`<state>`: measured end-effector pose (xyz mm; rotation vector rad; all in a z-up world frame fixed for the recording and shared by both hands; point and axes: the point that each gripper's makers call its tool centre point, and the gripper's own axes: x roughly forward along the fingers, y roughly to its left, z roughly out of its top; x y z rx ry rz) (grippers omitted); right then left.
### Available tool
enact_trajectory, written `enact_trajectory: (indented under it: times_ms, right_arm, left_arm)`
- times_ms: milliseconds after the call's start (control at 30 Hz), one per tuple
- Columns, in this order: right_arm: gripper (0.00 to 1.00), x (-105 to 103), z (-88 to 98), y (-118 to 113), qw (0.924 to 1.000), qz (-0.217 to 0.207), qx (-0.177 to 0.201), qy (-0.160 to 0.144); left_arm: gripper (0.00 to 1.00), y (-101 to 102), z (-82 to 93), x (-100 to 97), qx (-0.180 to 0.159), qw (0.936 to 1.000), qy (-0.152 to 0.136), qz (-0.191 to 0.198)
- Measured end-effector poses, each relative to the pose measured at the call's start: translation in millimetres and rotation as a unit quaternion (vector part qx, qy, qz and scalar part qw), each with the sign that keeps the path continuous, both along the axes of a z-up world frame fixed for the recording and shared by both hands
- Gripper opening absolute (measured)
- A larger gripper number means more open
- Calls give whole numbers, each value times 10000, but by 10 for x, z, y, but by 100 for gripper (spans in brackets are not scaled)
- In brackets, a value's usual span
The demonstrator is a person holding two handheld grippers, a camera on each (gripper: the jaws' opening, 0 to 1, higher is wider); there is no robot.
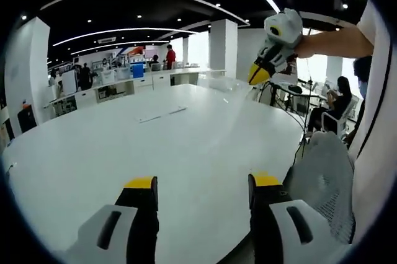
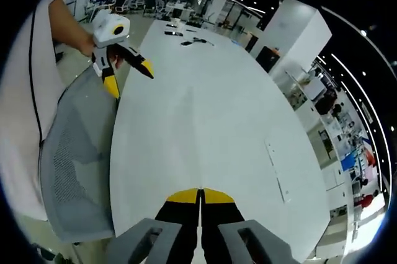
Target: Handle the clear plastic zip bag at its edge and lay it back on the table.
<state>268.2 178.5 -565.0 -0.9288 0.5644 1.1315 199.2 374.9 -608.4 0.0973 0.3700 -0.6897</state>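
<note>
— Where do we stand with the zip bag [image 2: 195, 143]?

— In the right gripper view our right gripper [image 2: 200, 196] sits at the bottom centre, its tongs pressed together on the bag's edge; the clear film runs faintly up the middle of the frame over the white table [image 2: 260, 121]; its far end is hard to make out.

— And from the other side?

— In the left gripper view the right gripper [image 1: 259, 77] is at the upper right, raised above the table [image 1: 124, 146], with the bag [image 1: 229, 100] hanging from it as a faint sheen; our left gripper [image 1: 201, 183] is at the bottom, tongs spread, holding nothing.

— So which step?

— We judge the bag is lifted and the laying-down is due; next we lower the right hand so the bag settles flat, then part the tongs; we keep clear of the mesh chair [image 1: 322, 177] at the lower right.
</note>
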Motion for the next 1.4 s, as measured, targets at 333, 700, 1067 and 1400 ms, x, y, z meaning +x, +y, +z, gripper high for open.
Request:
enact_trajectory:
  times_ms: [333, 700, 1067, 1400]
  right_arm:
    - [0, -143, 103, 30, 9999, 140, -82, -1]
    - [0, -250, 210, 27, 9998, 180, -128, 24]
    - [0, -335, 323, 40, 9992, 312, -254, -34]
    - [0, -378, 374, 59, 9983, 414, -396, -55]
  left_arm:
    - [48, -212, 483, 73, -120, 9988, -256, -397]
    - [36, -485, 816, 137, 103, 9942, -563, -908]
    - [25, -585, 972, 236, 519, 9873, -747, -1301]
    - [21, -668, 1025, 199, 1086, 9742, -907, -1759]
